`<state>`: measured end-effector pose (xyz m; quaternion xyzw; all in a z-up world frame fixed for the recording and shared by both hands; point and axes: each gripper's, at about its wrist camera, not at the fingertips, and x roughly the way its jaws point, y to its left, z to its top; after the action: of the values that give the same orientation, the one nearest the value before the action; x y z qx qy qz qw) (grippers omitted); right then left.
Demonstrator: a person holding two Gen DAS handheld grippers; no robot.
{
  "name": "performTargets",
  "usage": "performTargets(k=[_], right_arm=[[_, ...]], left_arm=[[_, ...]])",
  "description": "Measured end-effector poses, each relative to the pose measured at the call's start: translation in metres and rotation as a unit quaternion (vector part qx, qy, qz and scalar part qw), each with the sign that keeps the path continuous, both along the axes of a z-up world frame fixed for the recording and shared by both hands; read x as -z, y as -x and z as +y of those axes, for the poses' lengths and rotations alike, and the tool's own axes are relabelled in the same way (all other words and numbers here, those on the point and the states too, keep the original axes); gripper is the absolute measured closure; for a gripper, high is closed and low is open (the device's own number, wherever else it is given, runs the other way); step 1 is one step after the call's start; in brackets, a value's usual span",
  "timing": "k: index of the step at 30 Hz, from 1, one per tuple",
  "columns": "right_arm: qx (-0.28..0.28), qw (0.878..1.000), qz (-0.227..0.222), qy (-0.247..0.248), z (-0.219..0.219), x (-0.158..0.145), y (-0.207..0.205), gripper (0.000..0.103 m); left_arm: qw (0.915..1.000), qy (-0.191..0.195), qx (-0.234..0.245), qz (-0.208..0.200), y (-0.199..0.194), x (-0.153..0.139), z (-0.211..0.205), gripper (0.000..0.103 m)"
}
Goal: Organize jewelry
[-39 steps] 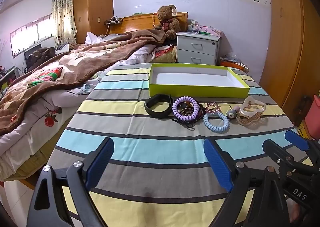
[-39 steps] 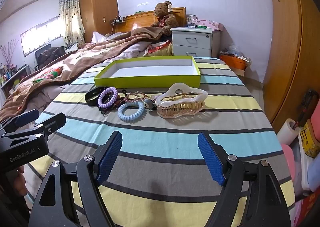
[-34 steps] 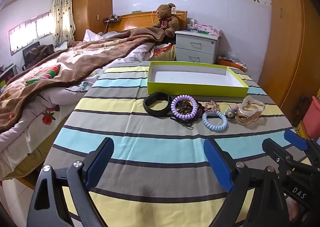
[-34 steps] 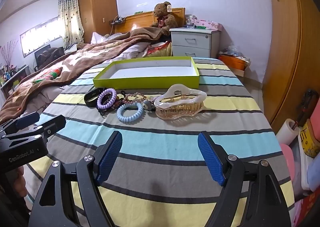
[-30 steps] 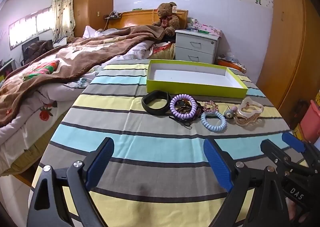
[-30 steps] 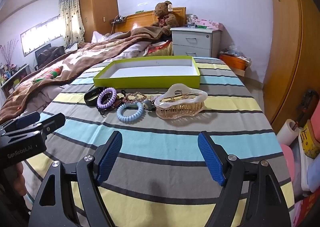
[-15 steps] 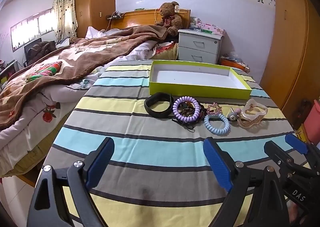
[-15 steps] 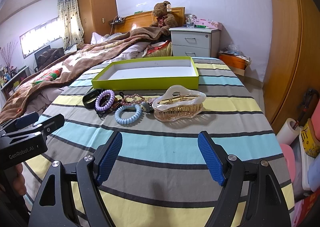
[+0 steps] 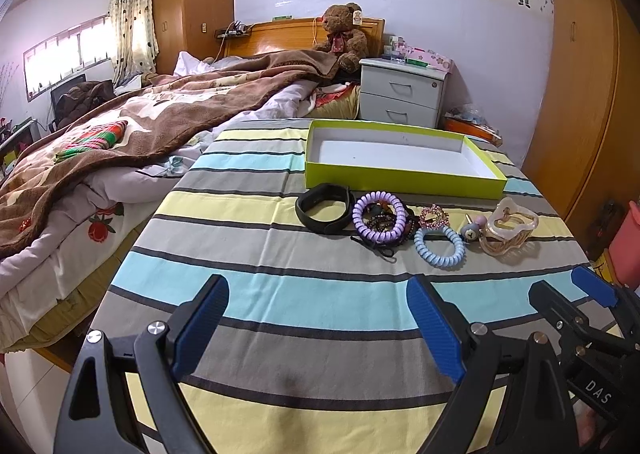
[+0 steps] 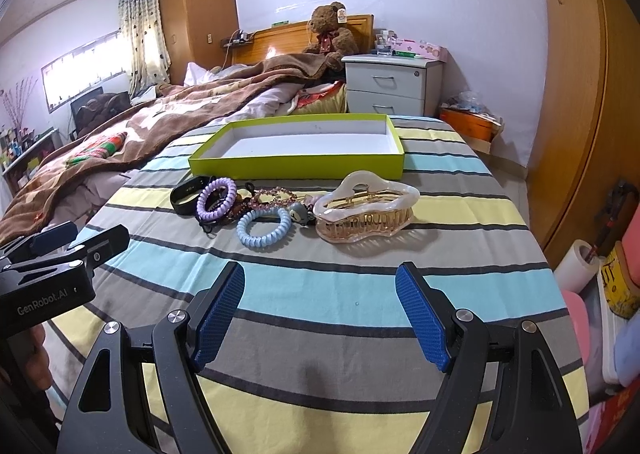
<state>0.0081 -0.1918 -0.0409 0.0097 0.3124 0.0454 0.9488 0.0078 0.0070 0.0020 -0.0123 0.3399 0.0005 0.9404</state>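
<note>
We find both claws spread wide and holding nothing, the left claw (image 9: 316, 318) and the right claw (image 10: 320, 310) each hovering over the near part of the striped tabletop (image 10: 320, 286). The jewelry lies in a row ahead of them, well apart from the pads: a black band (image 9: 325, 208), a purple coil tie (image 9: 379, 217), a blue coil tie (image 10: 264, 228) and a large cream hair clip (image 10: 366, 212), the last nearest the right claw's line. Just behind the row stands the green box (image 10: 298, 165), open, its white floor bare. Between the claws and the row the cloth is unobstructed. The bed (image 9: 100, 141) borders the tabletop's left edge; a wooden wardrobe (image 10: 576, 93) stands beyond its right edge.
</note>
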Motion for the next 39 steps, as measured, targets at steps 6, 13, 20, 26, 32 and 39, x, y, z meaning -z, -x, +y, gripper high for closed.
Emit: performTargets(k=[6, 13, 20, 26, 32, 39], right_arm=[[0.000, 1.000, 0.000, -0.001, 0.0003, -0.0001, -0.0001, 0.025], [0.002, 1.000, 0.000, -0.001, -0.0004, 0.0001, 0.0012, 0.025], [0.002, 1.000, -0.001, 0.000, -0.0007, 0.0000, 0.0015, 0.025], [0.002, 1.000, -0.001, 0.000, -0.0008, 0.0000, 0.0017, 0.025], [0.002, 1.000, -0.001, -0.001, -0.0008, 0.0000, 0.0015, 0.025], [0.001, 1.000, -0.001, 0.000, -0.0006, -0.0002, 0.0016, 0.025]], left_arm=[[1.0000, -0.001, -0.001, 0.000, 0.0002, 0.0007, -0.0006, 0.011], [1.0000, -0.003, 0.000, -0.002, 0.0012, 0.0008, 0.0004, 0.011], [1.0000, -0.003, -0.001, -0.003, 0.0020, 0.0007, 0.0001, 0.011], [1.0000, -0.003, -0.001, -0.002, 0.0026, 0.0005, 0.0001, 0.011], [1.0000, -0.003, -0.002, -0.003, 0.0035, 0.0000, 0.0008, 0.011], [1.0000, -0.004, -0.001, -0.002, 0.0037, -0.0001, 0.0023, 0.011]])
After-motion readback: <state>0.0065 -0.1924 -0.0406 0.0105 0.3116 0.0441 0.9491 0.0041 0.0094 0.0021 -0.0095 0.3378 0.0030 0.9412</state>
